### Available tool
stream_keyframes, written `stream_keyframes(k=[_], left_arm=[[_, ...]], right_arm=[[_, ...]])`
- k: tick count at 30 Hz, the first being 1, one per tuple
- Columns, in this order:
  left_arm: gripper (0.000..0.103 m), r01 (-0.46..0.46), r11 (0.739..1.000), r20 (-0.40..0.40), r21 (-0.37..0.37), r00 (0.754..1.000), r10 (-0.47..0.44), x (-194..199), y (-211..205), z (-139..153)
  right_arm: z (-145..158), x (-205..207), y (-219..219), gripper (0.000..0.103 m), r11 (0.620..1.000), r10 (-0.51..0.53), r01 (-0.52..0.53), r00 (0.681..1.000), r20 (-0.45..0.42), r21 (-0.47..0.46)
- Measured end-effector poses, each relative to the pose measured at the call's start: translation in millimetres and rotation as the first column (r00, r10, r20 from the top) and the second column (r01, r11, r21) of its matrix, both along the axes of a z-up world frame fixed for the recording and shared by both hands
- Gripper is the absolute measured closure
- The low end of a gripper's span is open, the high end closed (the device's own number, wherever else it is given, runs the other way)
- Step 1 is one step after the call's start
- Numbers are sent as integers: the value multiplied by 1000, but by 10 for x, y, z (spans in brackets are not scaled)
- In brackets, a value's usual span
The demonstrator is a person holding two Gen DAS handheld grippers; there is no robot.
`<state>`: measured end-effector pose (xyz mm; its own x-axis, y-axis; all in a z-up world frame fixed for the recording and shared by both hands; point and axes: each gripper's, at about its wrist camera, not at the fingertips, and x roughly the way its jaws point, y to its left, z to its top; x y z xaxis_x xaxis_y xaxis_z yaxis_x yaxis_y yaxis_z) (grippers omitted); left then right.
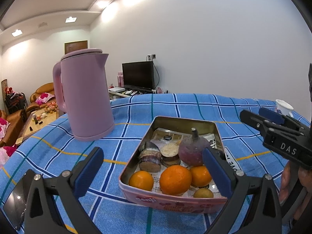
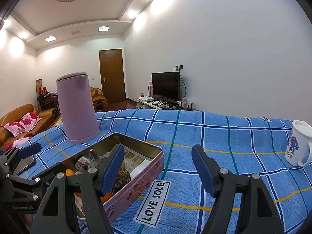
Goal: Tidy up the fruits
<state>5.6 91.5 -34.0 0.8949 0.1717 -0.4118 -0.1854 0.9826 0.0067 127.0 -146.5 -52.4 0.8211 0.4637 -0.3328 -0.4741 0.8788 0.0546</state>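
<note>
Fruits (image 1: 175, 179) in tin (image 1: 171, 201) | between gaping left tongs (image 1: 154, 167) | right tongs (image 2: 158, 167) gaping, beside

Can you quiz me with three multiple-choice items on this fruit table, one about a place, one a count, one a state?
1. Where does the pink plastic kettle stand?
A. inside the tin
B. on the blue checked tablecloth, left of the tin
C. on the floor

2. How many round oranges lie in the rectangular pink metal tin?
A. three
B. one
C. six

3. What is the state of the right gripper?
A. shut on an orange
B. shut on the mug
C. open, holding nothing

Answers: 1 B, the kettle's base rests on cloth beside the tin. 2 A, three sit along the tin's near end. 3 C, only cloth shows between its fingers.
</note>
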Motion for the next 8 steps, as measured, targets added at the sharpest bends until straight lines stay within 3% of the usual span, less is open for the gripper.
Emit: stream_keyframes(k=[8], left_arm=[[0, 5, 1000, 16, 4, 1000, -5, -36, -11, 8]], right_arm=[[-4, -15, -16, 30, 1000, -4, 4, 1000, 1, -3]])
